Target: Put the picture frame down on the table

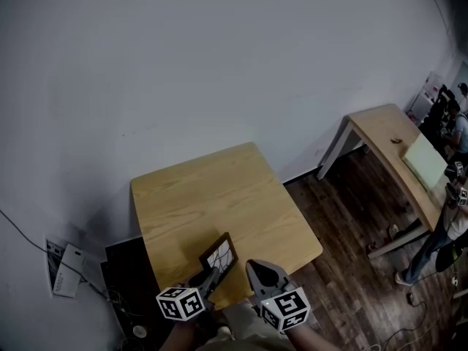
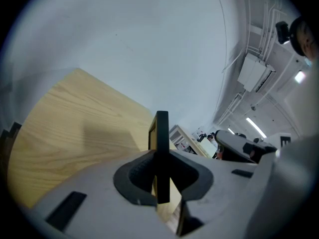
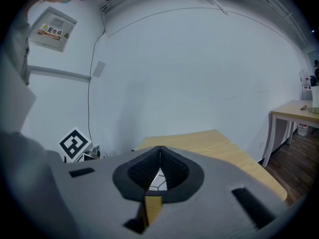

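Observation:
A dark picture frame (image 1: 219, 255) with a white, line-patterned picture is held over the near part of the wooden table (image 1: 212, 196). My left gripper (image 1: 210, 275) is shut on the frame's near edge. In the left gripper view the frame (image 2: 162, 128) stands edge-on between the jaws of the left gripper (image 2: 160, 171), above the table top (image 2: 75, 123). I cannot tell whether it touches the wood. My right gripper (image 1: 257, 268) hovers just right of the frame, shut and holding nothing. Through the right gripper (image 3: 160, 156), a sliver of the frame (image 3: 158, 179) shows.
A second wooden table (image 1: 384, 134) stands at the right with a pale board (image 1: 425, 161) on it, and people (image 1: 453, 218) beside it. White boxes and cables (image 1: 66, 273) lie by the wall at left. Dark wood floor (image 1: 351, 284) surrounds the tables.

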A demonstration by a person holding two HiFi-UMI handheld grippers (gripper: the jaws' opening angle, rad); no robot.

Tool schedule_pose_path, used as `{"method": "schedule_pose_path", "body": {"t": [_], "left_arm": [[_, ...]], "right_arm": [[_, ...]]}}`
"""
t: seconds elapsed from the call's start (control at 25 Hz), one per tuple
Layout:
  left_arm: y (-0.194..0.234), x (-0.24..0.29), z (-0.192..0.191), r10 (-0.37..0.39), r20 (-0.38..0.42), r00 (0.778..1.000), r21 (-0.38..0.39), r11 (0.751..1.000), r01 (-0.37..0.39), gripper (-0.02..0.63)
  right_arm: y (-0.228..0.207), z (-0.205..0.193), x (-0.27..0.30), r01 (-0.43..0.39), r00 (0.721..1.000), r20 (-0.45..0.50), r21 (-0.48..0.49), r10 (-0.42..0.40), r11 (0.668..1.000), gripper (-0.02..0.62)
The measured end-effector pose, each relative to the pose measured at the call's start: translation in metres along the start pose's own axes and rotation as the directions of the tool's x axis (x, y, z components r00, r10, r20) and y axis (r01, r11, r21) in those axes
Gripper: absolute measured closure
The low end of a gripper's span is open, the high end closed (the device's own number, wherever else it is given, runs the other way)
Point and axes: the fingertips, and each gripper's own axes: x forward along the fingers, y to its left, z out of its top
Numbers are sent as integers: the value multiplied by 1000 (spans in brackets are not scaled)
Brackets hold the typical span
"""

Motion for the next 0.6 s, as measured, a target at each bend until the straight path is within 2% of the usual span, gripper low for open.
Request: {"method": "schedule_pose_path", "body": {"t": [0.2, 0.32, 0.6], "left_arm": [[8, 11, 1, -6, -7, 1000, -64, 998, 6, 551], [17, 16, 2, 16, -26, 1000, -76, 997, -18, 551], [43, 22, 0, 162, -65, 985, 40, 986, -160, 551]], "right_arm": [[-9, -6, 7, -2, 1000, -19, 21, 3, 1000, 595], [-10, -8, 10, -7, 1000, -26, 24, 7, 1000, 595], [-15, -13, 18, -11, 999, -44, 28, 12, 1000, 595]]}}
